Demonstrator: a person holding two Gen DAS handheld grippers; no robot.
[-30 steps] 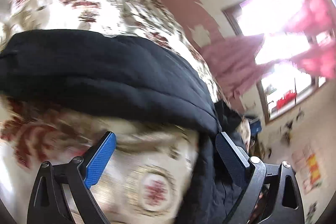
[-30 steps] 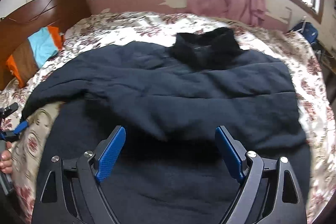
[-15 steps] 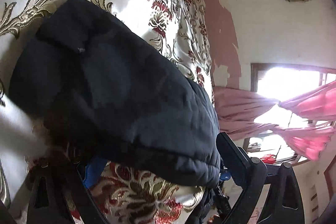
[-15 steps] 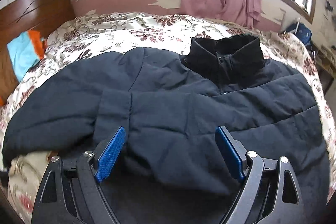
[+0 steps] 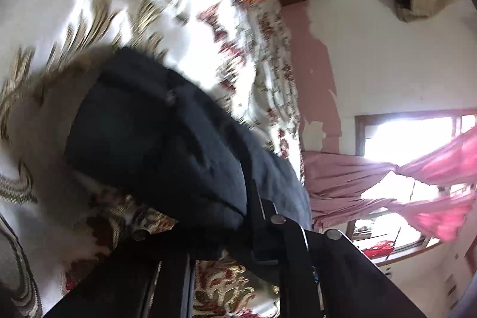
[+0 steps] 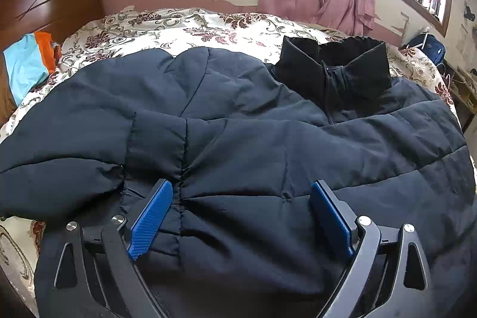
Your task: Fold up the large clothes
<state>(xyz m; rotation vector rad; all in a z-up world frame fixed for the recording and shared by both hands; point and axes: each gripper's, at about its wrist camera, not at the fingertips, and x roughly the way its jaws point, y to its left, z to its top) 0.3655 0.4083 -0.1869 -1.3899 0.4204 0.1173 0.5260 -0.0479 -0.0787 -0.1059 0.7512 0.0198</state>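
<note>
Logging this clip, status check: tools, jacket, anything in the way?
Left tool closing on the jacket sleeve. Right tool opening, low over the jacket, gripping nothing. Nothing in the way.

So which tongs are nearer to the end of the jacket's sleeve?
Left. The left tongs are closing on the sleeve near its end. The right tongs, jaws opening, are over the jacket body, touching nothing.
</note>
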